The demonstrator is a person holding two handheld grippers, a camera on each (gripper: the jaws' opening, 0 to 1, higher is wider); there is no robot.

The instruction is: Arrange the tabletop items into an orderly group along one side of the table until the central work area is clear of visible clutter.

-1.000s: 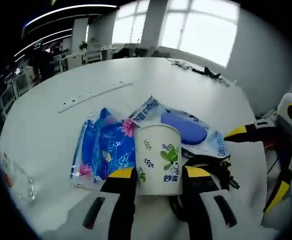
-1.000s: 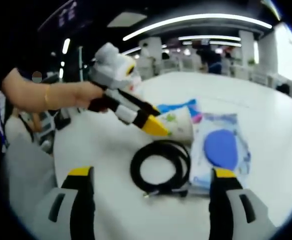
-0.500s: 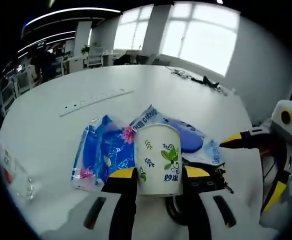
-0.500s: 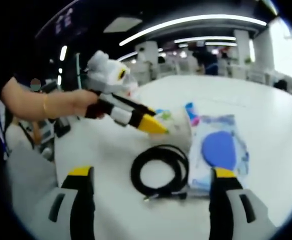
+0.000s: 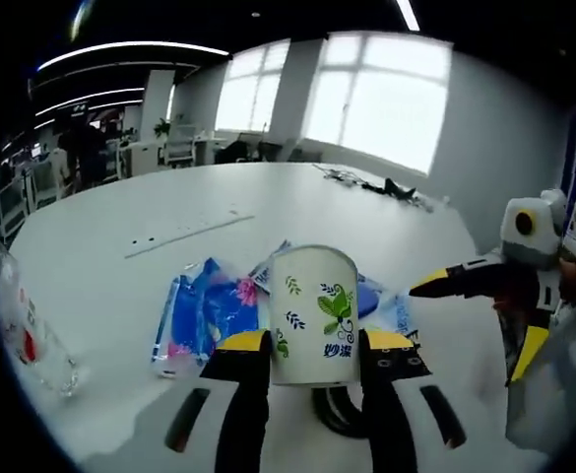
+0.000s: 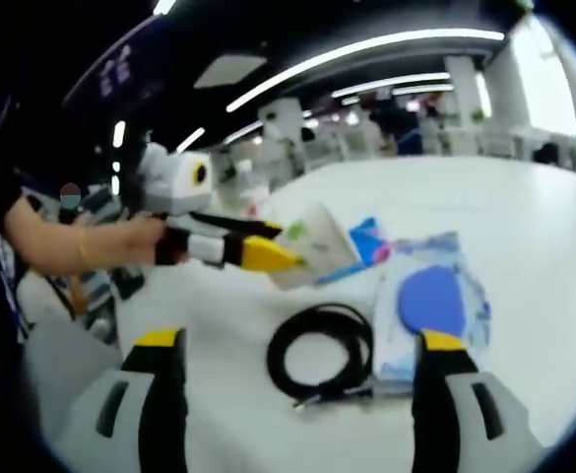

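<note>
Matt paper cup [image 5: 313,315], glossy plastic packets [image 5: 201,313], smooth white table [image 5: 120,286]

My left hand-held gripper [image 5: 305,347] has the paper cup [image 5: 313,313] between its jaws, up off the tabletop [image 5: 120,266]. Under the cup and a little nearer me lies the coiled cable [image 6: 321,352]. Behind the cup, left of it, lies one plastic packet [image 5: 201,308]; right of the cup and touching the cable's far side lies the pouch with the round pad [image 6: 431,301]. A bottle [image 5: 24,330] stands well left of the cup. My right hand-held gripper [image 6: 297,355] hangs near the cable, jaws spread either side.
</note>
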